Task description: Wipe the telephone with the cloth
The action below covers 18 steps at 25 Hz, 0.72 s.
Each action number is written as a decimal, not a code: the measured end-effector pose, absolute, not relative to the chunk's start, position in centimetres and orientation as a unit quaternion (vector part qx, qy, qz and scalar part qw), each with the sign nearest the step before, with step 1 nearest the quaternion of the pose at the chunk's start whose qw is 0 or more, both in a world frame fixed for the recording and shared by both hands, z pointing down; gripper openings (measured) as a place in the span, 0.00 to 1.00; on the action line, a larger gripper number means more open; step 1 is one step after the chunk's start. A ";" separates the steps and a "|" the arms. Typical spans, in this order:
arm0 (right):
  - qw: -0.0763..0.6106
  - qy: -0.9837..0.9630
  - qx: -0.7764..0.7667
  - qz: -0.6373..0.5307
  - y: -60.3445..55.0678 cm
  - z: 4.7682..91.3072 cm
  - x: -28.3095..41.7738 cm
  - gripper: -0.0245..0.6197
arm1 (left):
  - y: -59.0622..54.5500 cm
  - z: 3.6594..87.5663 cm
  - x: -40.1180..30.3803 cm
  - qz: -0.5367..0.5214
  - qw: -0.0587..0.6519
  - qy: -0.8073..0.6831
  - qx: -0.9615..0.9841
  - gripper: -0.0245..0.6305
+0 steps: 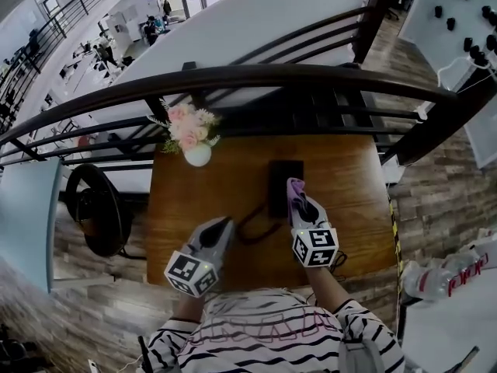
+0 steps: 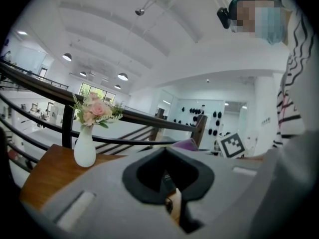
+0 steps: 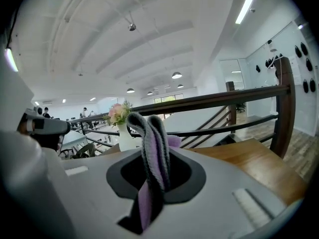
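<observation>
Currently, cloth (image 3: 152, 151) between right tongs (image 1: 300, 198)

The left gripper (image 1: 223, 225) is held low at the near left and points away and slightly right. Its jaws stand together with nothing between them. The right gripper (image 1: 303, 206) is to its right and a little farther out, also pointing away. Its jaws are pressed on a fold of cloth (image 3: 152, 148) that stands up between them. The left forearm (image 1: 186, 308) and right forearm (image 1: 329, 280) reach forward from striped sleeves (image 1: 359, 321). The two grippers are apart from each other.
</observation>
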State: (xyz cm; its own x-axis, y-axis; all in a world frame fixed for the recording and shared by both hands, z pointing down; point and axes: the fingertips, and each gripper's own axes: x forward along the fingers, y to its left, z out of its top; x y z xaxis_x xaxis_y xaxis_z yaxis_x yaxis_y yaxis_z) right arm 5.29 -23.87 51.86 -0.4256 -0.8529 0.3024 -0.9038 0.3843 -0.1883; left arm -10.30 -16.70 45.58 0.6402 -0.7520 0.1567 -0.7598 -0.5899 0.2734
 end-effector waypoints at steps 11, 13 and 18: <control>0.123 -0.809 0.554 0.154 -30.2 56.0 1.2 0.12 | -17.1 46.9 -14.4 0.024 0.179 -0.438 0.881 0.04; 0.135 -0.807 0.557 0.146 -31.1 56.3 0.8 0.12 | -17.2 46.7 -14.8 0.023 0.180 -0.442 0.879 0.04; 0.161 -0.804 0.556 0.133 -33.5 58.5 -0.7 0.12 | -17.9 47.4 -15.9 0.026 0.184 -0.447 0.875 0.04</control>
State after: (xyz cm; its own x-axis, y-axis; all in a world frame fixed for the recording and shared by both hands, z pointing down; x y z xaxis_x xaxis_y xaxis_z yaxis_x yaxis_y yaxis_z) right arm -0.71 -33.53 58.46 -0.3300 -0.8519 0.4066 -0.9376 0.3460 -0.0360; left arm -15.95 -17.90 47.35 0.5987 -0.7729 0.2102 -0.7922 -0.5327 0.2976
